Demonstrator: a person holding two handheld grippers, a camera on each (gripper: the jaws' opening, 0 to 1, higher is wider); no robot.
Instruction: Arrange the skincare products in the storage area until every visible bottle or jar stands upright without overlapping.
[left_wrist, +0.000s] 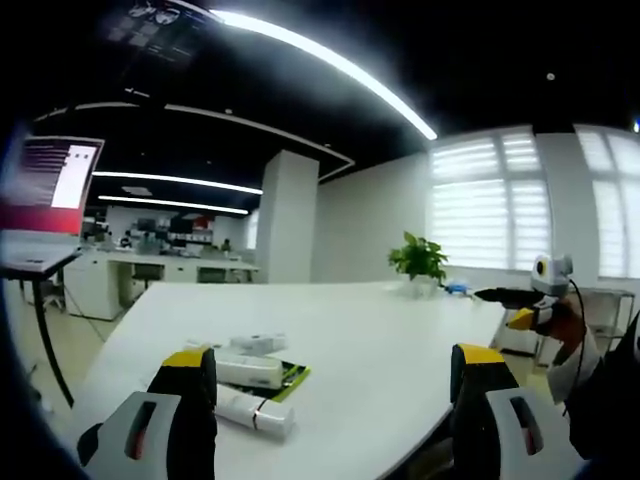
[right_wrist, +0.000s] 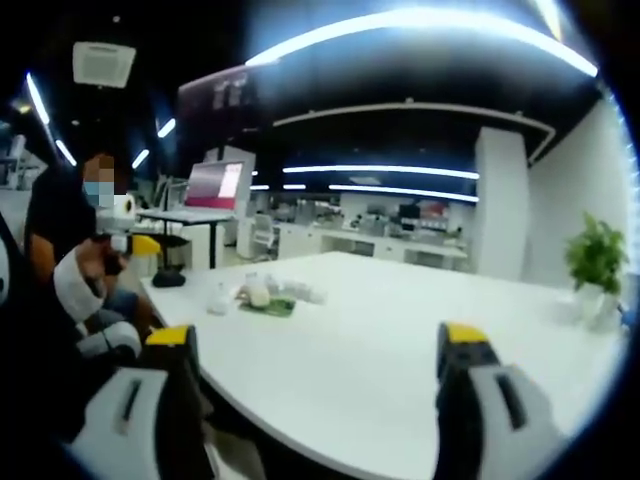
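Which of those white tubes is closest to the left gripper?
The tube lying on its side beside the left gripper, off the green mat. The others lie farther back, on the mat.

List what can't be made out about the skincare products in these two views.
- Left gripper view: the left jaw covers part of the white products on the green mat; their labels are blurred, and how many there are is unclear.
- Right gripper view: the products are too small and blurred to tell upright from lying.
- Both views: lids cannot be made out.

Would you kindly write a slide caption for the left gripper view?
Open left gripper above a white table, with white skincare tubes lying on a green mat.
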